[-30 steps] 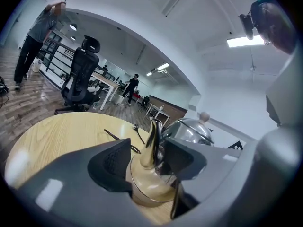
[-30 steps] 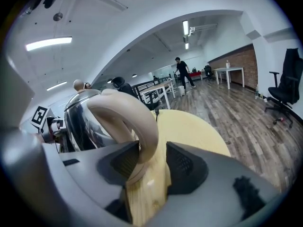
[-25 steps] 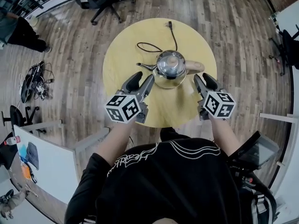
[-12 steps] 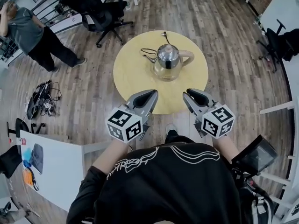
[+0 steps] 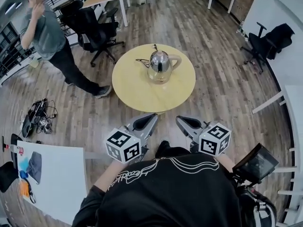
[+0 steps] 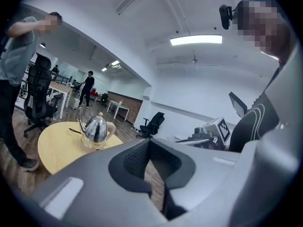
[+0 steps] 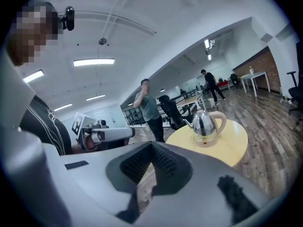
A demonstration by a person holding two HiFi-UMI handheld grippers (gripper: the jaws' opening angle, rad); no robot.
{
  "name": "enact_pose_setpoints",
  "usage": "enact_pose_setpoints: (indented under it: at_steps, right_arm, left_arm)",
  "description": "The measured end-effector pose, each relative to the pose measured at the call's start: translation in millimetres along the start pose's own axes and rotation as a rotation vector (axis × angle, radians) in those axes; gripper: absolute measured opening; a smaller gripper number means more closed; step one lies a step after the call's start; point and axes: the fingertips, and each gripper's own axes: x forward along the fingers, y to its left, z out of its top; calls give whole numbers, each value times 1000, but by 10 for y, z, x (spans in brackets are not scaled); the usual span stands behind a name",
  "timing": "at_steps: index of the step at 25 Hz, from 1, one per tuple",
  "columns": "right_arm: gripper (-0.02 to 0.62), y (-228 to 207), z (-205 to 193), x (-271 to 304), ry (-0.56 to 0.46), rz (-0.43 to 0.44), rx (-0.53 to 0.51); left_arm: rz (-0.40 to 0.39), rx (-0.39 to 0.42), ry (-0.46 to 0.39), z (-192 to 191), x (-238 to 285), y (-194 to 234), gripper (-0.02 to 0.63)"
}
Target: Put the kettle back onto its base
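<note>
Two grippers are in my hands, the left gripper [image 5: 152, 117] and the right gripper [image 5: 180, 119], both held in front of my chest over the wood-plank floor [image 5: 222, 79], just short of the near edge of the round yellow wooden surface [image 5: 142, 91]. The left gripper's jaws are closed tight together with nothing between them, and the same holds for the right gripper. The shiny steel kettle with a cream handle [image 5: 160, 63] stands upright towards the far side of the surface, seated on its cream round base [image 5: 159, 78], well apart from both grippers. Its spout points to the left in the head view, and a thin black cord [image 5: 143, 60] curls on the surface beside it. Beyond the surface, to the left, a person in a grey shirt [image 5: 47, 34] stands near a black office chair [image 5: 92, 27].
</note>
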Motion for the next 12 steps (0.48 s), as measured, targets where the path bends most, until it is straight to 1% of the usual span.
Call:
enact_pose_setpoints:
  at_steps: [5,12]
  right_arm:
    - [6,283,-190,-118,28,33,-39]
    - [6,414,-317,-250,34,3,-45]
  left_arm:
    - [-32,-5,10,-123,-119,-243,6]
    - [-63,-11,18,-234,-212,-447,6]
